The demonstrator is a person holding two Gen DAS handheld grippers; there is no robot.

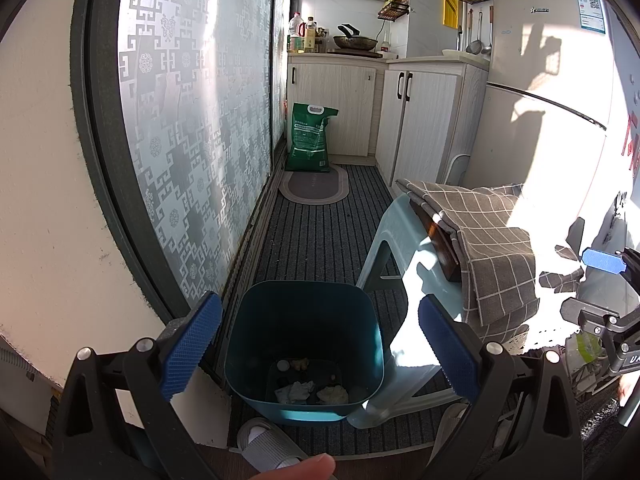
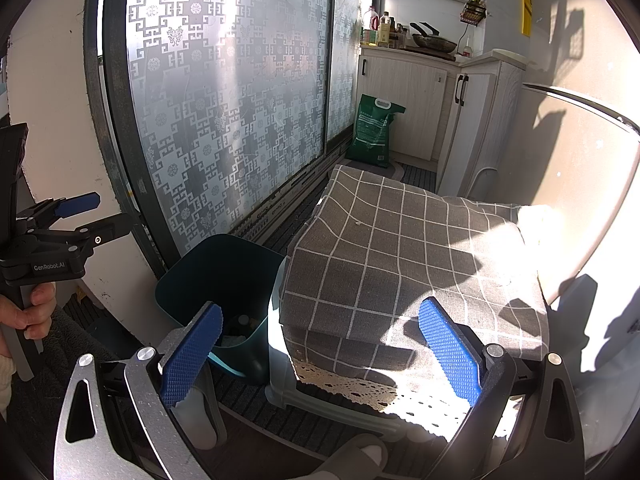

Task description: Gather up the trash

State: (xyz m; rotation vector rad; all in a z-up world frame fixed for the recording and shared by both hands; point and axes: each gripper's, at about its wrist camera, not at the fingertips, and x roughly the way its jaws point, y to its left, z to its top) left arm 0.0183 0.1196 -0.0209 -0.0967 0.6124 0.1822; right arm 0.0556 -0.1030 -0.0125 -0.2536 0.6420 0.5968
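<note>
A teal trash bin (image 1: 304,344) stands on the striped floor mat, with crumpled white paper (image 1: 298,391) and other scraps at its bottom. My left gripper (image 1: 320,350) hovers over the bin's mouth, open, with nothing between its blue pads. In the right wrist view the same bin (image 2: 224,276) sits left of a stool covered by a grey checked cloth (image 2: 400,264). My right gripper (image 2: 320,354) is open above the cloth's near edge, holding nothing. The left gripper (image 2: 76,216) shows at far left in a hand.
A pale plastic stool (image 1: 396,236) carries the cloth right beside the bin. A frosted sliding door (image 1: 192,128) runs along the left. A green sack (image 1: 310,138), cabinets (image 1: 420,120) and a fridge (image 1: 552,92) lie beyond. Slippers (image 1: 268,444) sit at the near edge.
</note>
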